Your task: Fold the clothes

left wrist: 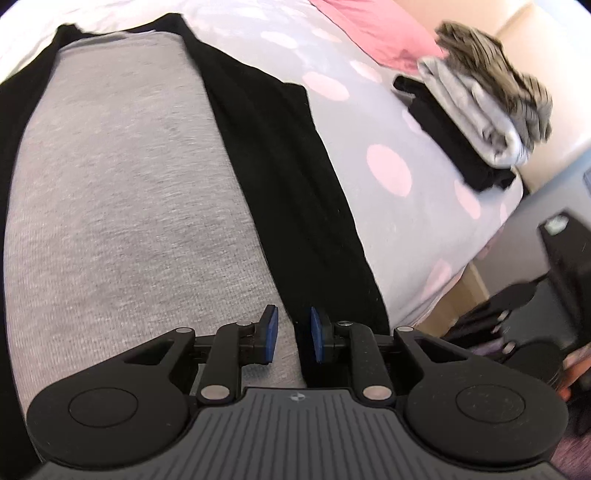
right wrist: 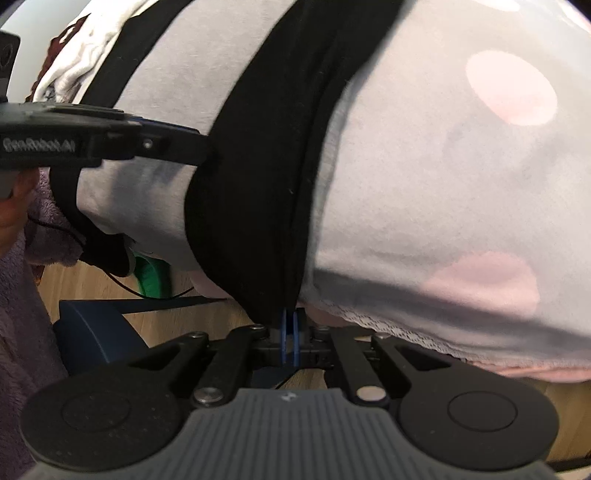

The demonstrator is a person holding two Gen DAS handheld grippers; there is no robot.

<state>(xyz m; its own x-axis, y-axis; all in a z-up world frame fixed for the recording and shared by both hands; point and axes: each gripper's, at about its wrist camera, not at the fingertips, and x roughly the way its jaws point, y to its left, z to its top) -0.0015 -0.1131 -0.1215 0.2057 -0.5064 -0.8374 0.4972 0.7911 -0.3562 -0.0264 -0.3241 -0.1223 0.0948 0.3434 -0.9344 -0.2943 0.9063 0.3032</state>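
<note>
A grey garment with black side panels [left wrist: 122, 192] lies spread along the bed. My left gripper [left wrist: 291, 339] hovers over its near end with the jaws apart, straddling the seam between grey and black cloth, holding nothing. In the right wrist view the same garment [right wrist: 258, 177] hangs over the bed edge. My right gripper [right wrist: 290, 341] is shut on the garment's black corner at the bed's edge. The left gripper's body [right wrist: 92, 136] shows at the left of that view, its tips hidden against the black cloth.
The bed has a grey cover with pink dots [left wrist: 388, 173]. A stack of folded clothes [left wrist: 476, 110] sits at the far right edge, a pink pillow [left wrist: 369, 33] behind it. Dark equipment [left wrist: 561, 266] stands on the floor at right. A green object [right wrist: 149, 273] lies on wooden floor.
</note>
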